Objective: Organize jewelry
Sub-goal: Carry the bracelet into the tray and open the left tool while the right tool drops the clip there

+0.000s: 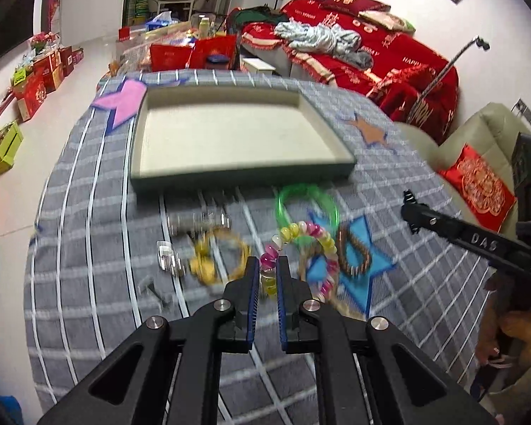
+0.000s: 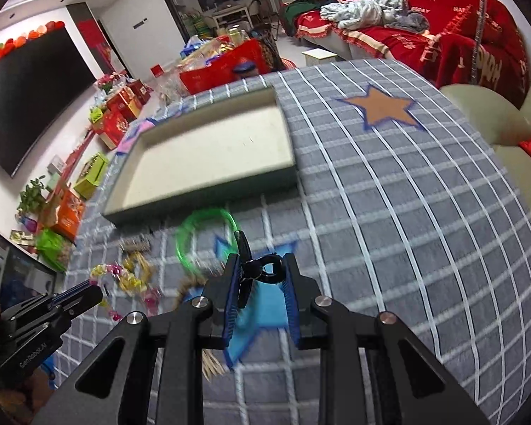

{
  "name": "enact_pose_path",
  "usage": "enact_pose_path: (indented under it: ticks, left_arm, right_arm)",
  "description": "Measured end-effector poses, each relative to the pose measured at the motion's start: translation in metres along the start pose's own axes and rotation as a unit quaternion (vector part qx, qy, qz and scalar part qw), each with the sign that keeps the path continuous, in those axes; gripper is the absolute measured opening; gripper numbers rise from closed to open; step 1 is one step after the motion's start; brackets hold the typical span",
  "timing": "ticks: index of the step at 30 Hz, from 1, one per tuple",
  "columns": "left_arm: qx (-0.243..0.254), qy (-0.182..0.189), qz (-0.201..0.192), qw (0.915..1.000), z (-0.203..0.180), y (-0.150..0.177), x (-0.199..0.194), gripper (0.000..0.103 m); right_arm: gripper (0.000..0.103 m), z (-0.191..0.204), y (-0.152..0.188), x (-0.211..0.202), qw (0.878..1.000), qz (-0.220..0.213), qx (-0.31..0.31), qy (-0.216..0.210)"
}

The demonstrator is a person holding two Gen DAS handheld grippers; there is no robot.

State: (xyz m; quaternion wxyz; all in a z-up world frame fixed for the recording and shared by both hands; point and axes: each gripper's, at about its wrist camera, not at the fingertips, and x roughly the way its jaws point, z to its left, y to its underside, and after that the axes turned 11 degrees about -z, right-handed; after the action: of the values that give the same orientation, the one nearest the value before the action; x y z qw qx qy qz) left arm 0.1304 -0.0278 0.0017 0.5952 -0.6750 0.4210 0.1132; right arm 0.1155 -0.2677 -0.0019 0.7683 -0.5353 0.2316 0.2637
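Presently left gripper [image 1: 267, 276] pinches a glossy multicolour bead bracelet [image 1: 302, 244] above the grey checked cloth [image 1: 88, 283]; right gripper [image 2: 260, 278], marked "DAS", clamps a black hair claw clip [image 2: 256, 269]. Beyond: translucent green bangle [image 1: 306, 209], shallow beige-lined tray [image 1: 230, 177]

tablecloth [image 1: 88, 248]: woven cloth, matt, grey with white grid lines
tray [image 1: 244, 173]: matt, looks like card or felt-lined board; cream inside, dark green outside
bead bracelet [image 1: 301, 233]: glossy, translucent beads, plastic or glass
green bangle [image 2: 184, 248]: clear, shiny plastic
hair clip [image 2: 255, 272]: black, smooth, semi-gloss plastic
left hand-held gripper [image 1: 267, 276]: matt black plastic arms, bright metal rivets, ribbed blue rubbery pads
sofa cover [image 1: 389, 53]: red cloth, soft, matt
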Motion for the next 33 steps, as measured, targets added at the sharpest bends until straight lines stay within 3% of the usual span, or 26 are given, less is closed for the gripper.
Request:
enact_pose_path:
  ticks: [8,16,23,30,32,33]
  left_arm:
    - [0.003,-0.01,-0.028,0.9996,0.023,-0.074,0.039,0.026]
    - [0.023,-0.058,-0.019,0.9979,0.046,-0.133,0.118,0.026]
    - [0.036,-0.091,0.017,0.9951,0.062,-0.141,0.172,0.026]
    - [0.064,-0.137,0.048,0.9873,0.068,-0.129,0.201,0.026]
    - [0.063,-0.144,0.051,0.9862,0.07,-0.126,0.205,0.026]
    - [0.063,-0.145,0.046,0.9863,0.071,-0.126,0.205,0.026]
  right_arm:
    - [0.026,0.024,-0.055,0.057,1.0,0.013,-0.014,-0.004]
    - [0.026,0.033,-0.094,0.127,0.999,0.033,-0.031,0.018]
    - [0.026,0.036,-0.101,0.18,0.996,0.055,-0.05,0.041]
    - [0.026,0.034,-0.092,0.202,0.994,0.071,-0.066,0.054]
    - [0.032,0.032,-0.09,0.203,0.994,0.067,-0.069,0.054]
    - [0.042,0.032,-0.091,0.204,0.994,0.066,-0.072,0.057]
